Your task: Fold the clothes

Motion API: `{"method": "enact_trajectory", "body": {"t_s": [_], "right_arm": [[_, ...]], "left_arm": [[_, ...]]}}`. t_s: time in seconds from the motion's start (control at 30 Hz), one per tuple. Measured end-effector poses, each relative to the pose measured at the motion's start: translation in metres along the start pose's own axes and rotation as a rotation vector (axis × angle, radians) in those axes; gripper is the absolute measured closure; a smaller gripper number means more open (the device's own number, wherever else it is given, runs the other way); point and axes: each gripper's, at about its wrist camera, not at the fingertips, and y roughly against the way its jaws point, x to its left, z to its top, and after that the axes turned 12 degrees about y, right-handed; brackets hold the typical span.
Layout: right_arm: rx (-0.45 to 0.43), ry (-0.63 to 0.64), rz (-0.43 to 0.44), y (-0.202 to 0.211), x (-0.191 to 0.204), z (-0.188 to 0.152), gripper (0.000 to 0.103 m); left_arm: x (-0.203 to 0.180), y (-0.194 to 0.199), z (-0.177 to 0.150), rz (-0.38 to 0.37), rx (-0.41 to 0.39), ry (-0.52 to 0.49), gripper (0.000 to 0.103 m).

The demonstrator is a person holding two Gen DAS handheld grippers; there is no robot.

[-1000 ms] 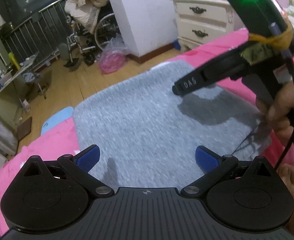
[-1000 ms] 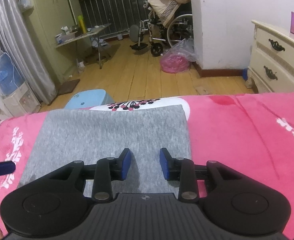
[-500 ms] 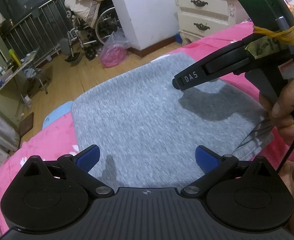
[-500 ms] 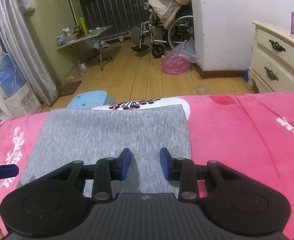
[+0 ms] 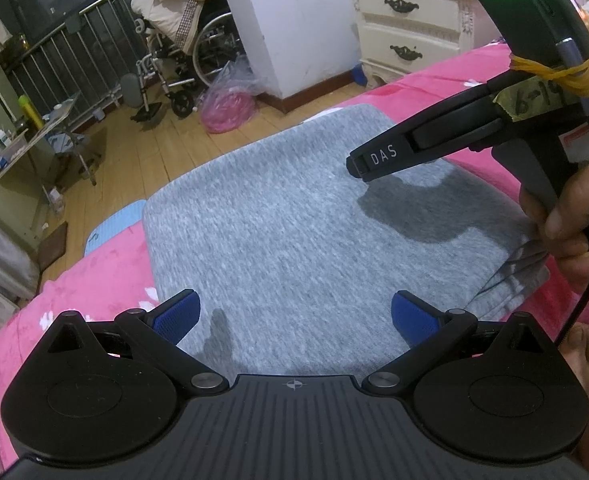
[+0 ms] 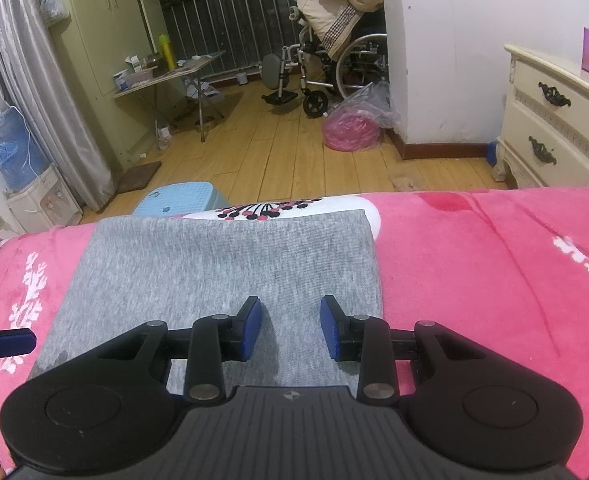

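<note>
A grey garment (image 5: 294, 232) lies folded into a flat rectangle on the pink bed cover (image 5: 110, 256); it also shows in the right wrist view (image 6: 222, 264). My left gripper (image 5: 294, 312) is wide open and empty above the garment's near edge. My right gripper (image 6: 290, 326) is open and empty, hovering over the garment's near right part. The right gripper's body (image 5: 474, 136) shows in the left wrist view, held above the garment's right side. A left fingertip (image 6: 6, 342) shows at the right wrist view's left edge.
The pink bed cover (image 6: 494, 280) ends at a wooden floor (image 6: 294, 160). A blue stool (image 6: 178, 200) stands by the bed edge. A white nightstand (image 6: 554, 132), a wheelchair (image 6: 326, 68), a pink bag (image 6: 354, 124) and a folding table (image 6: 174, 76) stand beyond.
The left gripper has drawn back and risen slightly, so more floor shows beyond the garment. The right gripper has barely moved. Both stay open.
</note>
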Motion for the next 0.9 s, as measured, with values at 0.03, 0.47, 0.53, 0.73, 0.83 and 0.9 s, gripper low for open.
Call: {"method": "enact_trajectory", "body": {"t_s": [0.03,0.47,0.53,0.73,0.83,0.9], "right_arm": [[0.0,0.001,0.0,0.0,0.0,0.0,0.068],[-0.004,0.002,-0.003,0.0,0.0,0.0,0.068],[-0.006,0.005,-0.006,0.0,0.001,-0.001,0.068],[-0.011,0.01,-0.005,0.001,0.001,-0.003,0.068],[-0.019,0.021,-0.005,0.002,0.001,-0.007,0.068],[-0.022,0.03,0.0,0.002,0.0,-0.008,0.067]], "left_arm": [[0.0,0.0,0.0,0.0,0.0,0.0,0.0],[0.0,0.002,0.0,-0.002,0.002,-0.001,0.0],[0.0,0.002,0.0,-0.002,0.002,-0.003,0.0],[0.003,0.002,-0.001,-0.014,0.004,0.005,0.0],[0.006,0.002,0.0,-0.029,0.008,0.027,0.0],[0.01,0.002,0.001,-0.041,0.007,0.041,0.0]]}}
